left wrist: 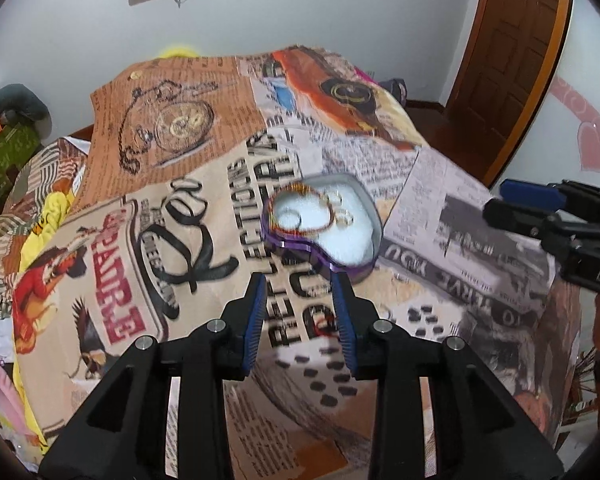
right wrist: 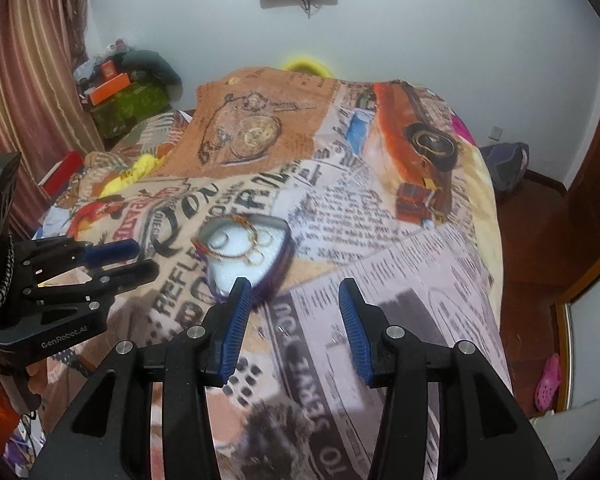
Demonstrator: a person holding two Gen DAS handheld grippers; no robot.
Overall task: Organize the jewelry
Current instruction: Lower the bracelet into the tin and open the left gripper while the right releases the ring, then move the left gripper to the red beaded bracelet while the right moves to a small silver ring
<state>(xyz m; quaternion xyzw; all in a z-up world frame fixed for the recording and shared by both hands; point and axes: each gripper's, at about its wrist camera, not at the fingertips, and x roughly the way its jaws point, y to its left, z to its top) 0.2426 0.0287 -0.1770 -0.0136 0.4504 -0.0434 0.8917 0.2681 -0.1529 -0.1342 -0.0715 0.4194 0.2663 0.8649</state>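
Observation:
A heart-shaped purple jewelry box (left wrist: 360, 256) with a white foam lining lies open on the printed bedspread (left wrist: 204, 216). A thin bangle (left wrist: 300, 210) and small rings (left wrist: 342, 216) lie inside it. My left gripper (left wrist: 300, 280) is open and empty, just short of the box's near edge. In the right wrist view the same box (right wrist: 278, 268) holds the bangle (right wrist: 236, 246) and rings (right wrist: 260, 246). My right gripper (right wrist: 294, 290) is open and empty, its left finger beside the box's near corner. Each gripper shows in the other's view, the right one (left wrist: 512, 204) and the left one (right wrist: 132, 258).
The bedspread (right wrist: 380, 216) covers a bed with a newspaper and pocket-watch print. Boxes and clutter (right wrist: 120, 92) stand at the far left by a striped curtain (right wrist: 28, 80). A wooden door (left wrist: 512, 60) is at the right, and a pink shoe (right wrist: 548, 380) lies on the floor.

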